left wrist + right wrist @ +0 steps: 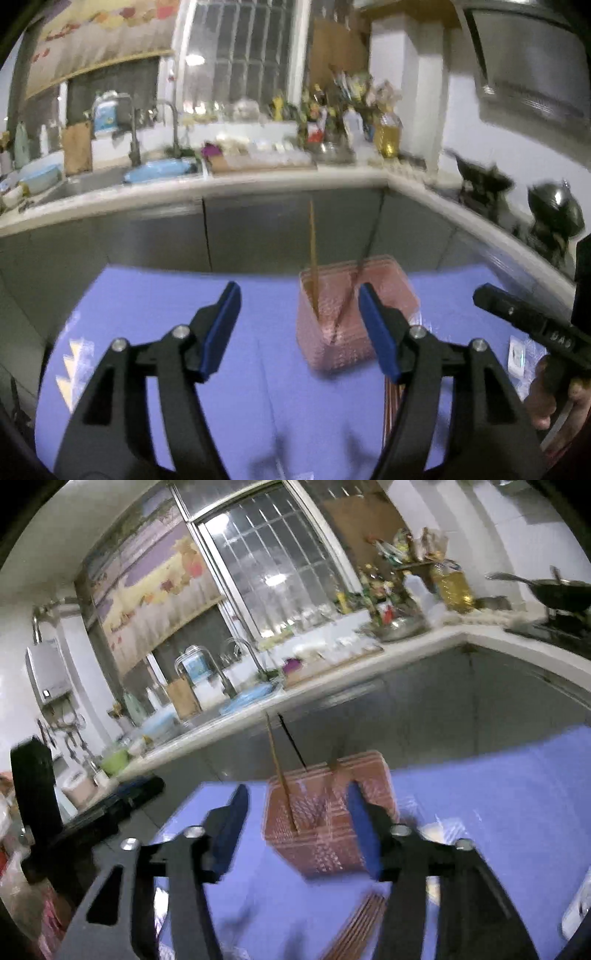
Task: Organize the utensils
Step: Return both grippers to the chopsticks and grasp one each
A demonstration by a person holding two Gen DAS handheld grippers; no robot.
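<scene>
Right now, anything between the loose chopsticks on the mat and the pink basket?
Nothing visible. The loose chopsticks lie on the purple mat just in front of the pink basket, bare mat between. Left gripper and right gripper are open, empty.

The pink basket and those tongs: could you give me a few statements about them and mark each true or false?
1. The pink basket stands on a purple cloth. True.
2. The basket is empty. False: two chopsticks stand in it, one brown and one dark.
3. The left tongs are open and hold nothing. True.
4. The right tongs grip a spoon. False: they are open, nothing between the pads.
5. More chopsticks lie on the cloth in front of the basket. True.
</scene>
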